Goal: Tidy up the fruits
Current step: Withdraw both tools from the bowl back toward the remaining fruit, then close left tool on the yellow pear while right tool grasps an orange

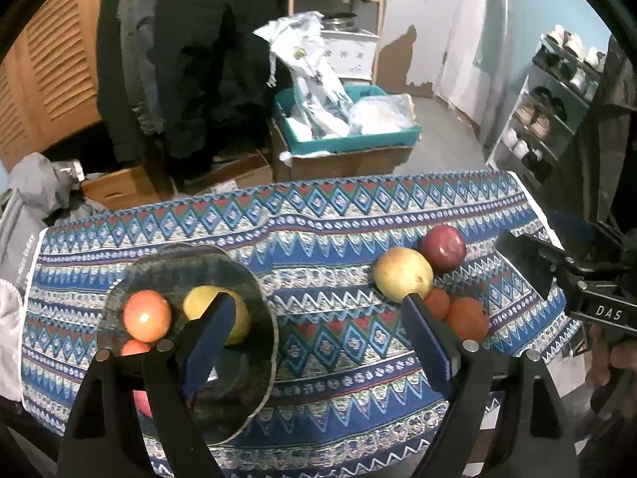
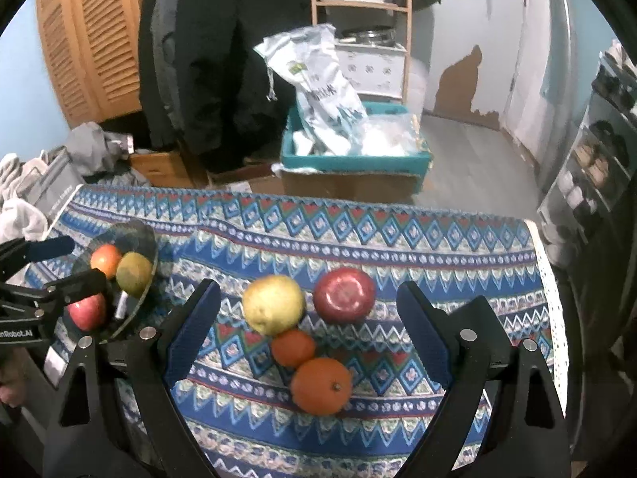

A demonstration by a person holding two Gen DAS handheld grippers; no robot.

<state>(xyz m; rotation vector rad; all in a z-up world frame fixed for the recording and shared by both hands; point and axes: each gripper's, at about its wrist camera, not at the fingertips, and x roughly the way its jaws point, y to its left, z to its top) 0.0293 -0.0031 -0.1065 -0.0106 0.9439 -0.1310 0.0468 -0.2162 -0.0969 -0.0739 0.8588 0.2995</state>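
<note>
A dark glass plate (image 1: 254, 298) (image 2: 147, 247) sits at the table's left and holds an orange-pink fruit (image 1: 146, 314) (image 2: 105, 259), a yellow-green fruit (image 1: 199, 298) (image 2: 134, 273) and a red apple (image 2: 86, 311). On the cloth lie a yellow pear (image 1: 403, 274) (image 2: 273, 304), a dark red apple (image 1: 444, 247) (image 2: 344, 294), a small orange (image 1: 437, 302) (image 2: 294, 347) and a bigger orange (image 1: 466, 318) (image 2: 321, 385). My left gripper (image 1: 318, 318) is open and empty, above the plate's right side. My right gripper (image 2: 308, 310) is open and empty, straddling the loose fruits.
The patterned blue tablecloth (image 1: 318, 215) (image 2: 438, 239) covers the table. Behind it stand a teal crate (image 1: 346, 143) (image 2: 358, 161) with bags on a cardboard box, hanging dark coats, a wooden shelf and a shoe rack (image 1: 549, 107) at the right.
</note>
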